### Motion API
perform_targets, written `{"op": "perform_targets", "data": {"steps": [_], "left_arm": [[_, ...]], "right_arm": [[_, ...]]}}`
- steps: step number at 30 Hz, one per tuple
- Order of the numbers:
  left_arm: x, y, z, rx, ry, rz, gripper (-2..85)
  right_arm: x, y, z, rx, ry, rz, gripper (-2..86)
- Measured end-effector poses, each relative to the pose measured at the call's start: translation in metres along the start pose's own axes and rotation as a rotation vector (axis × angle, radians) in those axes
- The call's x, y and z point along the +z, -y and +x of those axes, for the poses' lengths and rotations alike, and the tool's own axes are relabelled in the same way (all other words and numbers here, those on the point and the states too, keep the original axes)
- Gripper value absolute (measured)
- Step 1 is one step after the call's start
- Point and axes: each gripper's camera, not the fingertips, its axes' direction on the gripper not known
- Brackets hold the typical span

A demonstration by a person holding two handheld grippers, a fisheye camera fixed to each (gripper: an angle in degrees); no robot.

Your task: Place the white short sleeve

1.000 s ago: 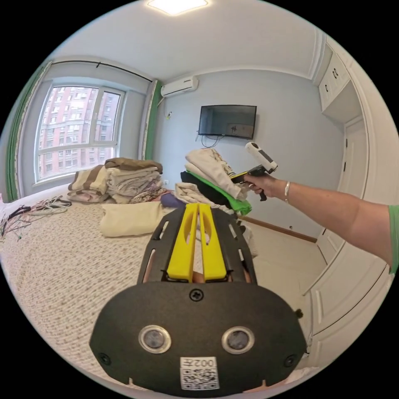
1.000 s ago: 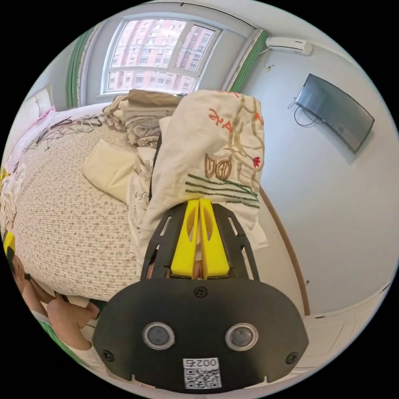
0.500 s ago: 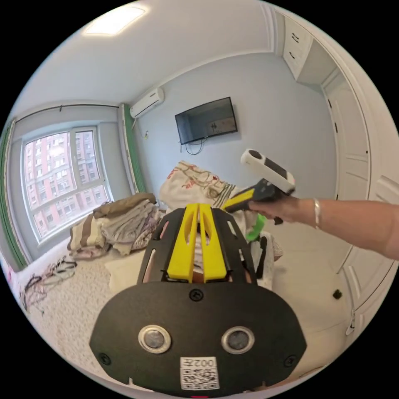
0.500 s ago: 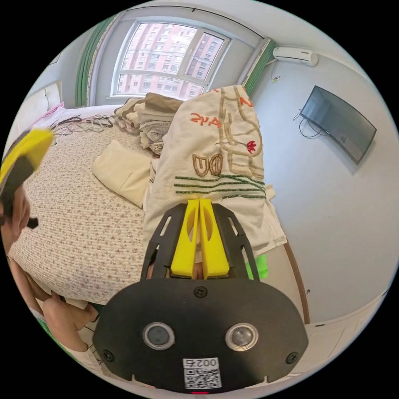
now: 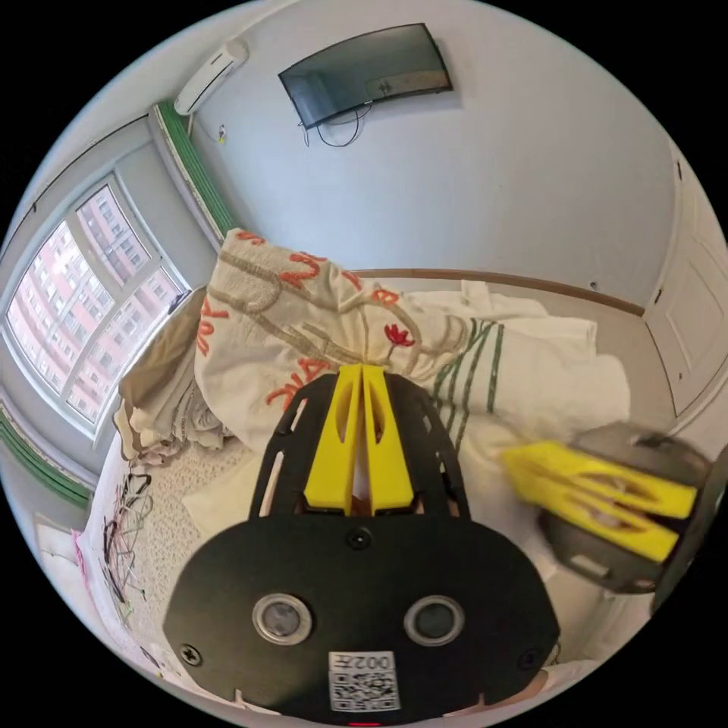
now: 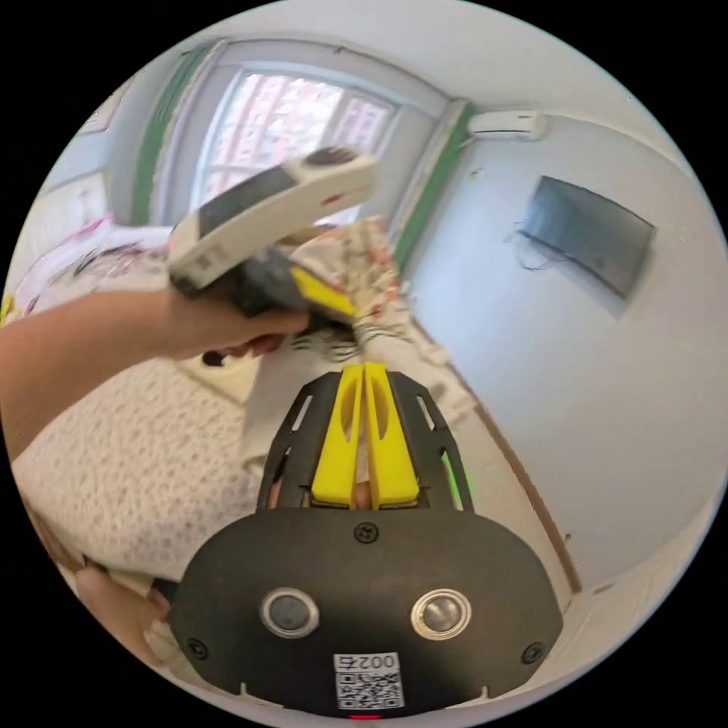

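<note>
The white short sleeve (image 5: 303, 318), with orange, tan and green stitching, hangs bunched over the end of the bed. My left gripper (image 5: 362, 368) is shut, its tips against the shirt's printed front; whether cloth sits between the jaws is hidden. In the right gripper view a hand holds that left gripper (image 6: 326, 299) at the shirt (image 6: 356, 250), just beyond my right gripper (image 6: 362, 368). The right gripper is shut on the shirt's lower white part, and it shows blurred in the left gripper view (image 5: 516, 462).
The bed (image 6: 136, 470) has a speckled cover. A stack of folded clothes (image 5: 163, 379) and loose hangers (image 5: 125, 516) lie toward the window. A green garment (image 6: 455, 478) hangs under the shirt. A television (image 5: 364, 72) is on the wall, and a white door (image 5: 698, 303) stands at the right.
My left gripper has come in from the side to the shirt's front, beside the right gripper. The right gripper still holds the shirt, and both views have swung.
</note>
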Motion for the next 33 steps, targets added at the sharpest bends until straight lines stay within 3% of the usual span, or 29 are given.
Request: {"op": "perform_targets", "data": {"steps": [3,6,8,11,14,18,23,26,30,33], "left_arm": [[0.003,0.015,-0.011,-0.023,-0.049,-0.055,-0.9],[0.008,0.022,-0.016,-0.003,-0.023,-0.102,-0.9],[0.015,0.019,-0.02,0.0,0.015,-0.138,-0.9],[0.028,-0.001,-0.022,0.044,0.126,-0.182,-0.9],[0.021,-0.022,-0.035,0.031,0.107,-0.12,-0.9],[-0.009,-0.048,-0.059,-0.039,-0.001,0.012,-1.0],[-0.079,-0.11,-0.066,-0.218,0.115,0.342,-1.0],[-0.097,-0.15,-0.069,-0.288,0.172,0.353,-1.0],[-0.127,-0.252,-0.076,-0.425,0.066,0.373,-1.0],[-0.155,-0.334,-0.072,-0.398,-0.017,0.409,-1.0]], "right_arm": [[0.039,0.008,0.012,0.035,0.012,-0.135,-0.9],[0.077,0.001,0.017,0.102,0.053,-0.135,-0.8],[0.1,-0.006,0.021,0.168,0.23,-0.17,-0.8],[0.105,-0.008,0.007,0.158,0.321,-0.164,-0.8],[0.101,-0.009,-0.015,0.11,0.214,-0.141,-0.8],[0.098,-0.018,-0.006,0.158,0.232,-0.143,-0.8],[0.088,-0.022,-0.014,0.166,0.201,-0.138,-0.8],[0.093,-0.017,-0.027,0.189,0.16,-0.122,-0.8],[0.092,-0.009,-0.044,0.215,0.072,-0.123,-0.8],[0.08,-0.003,-0.054,0.168,0.068,-0.125,-0.8]]}}
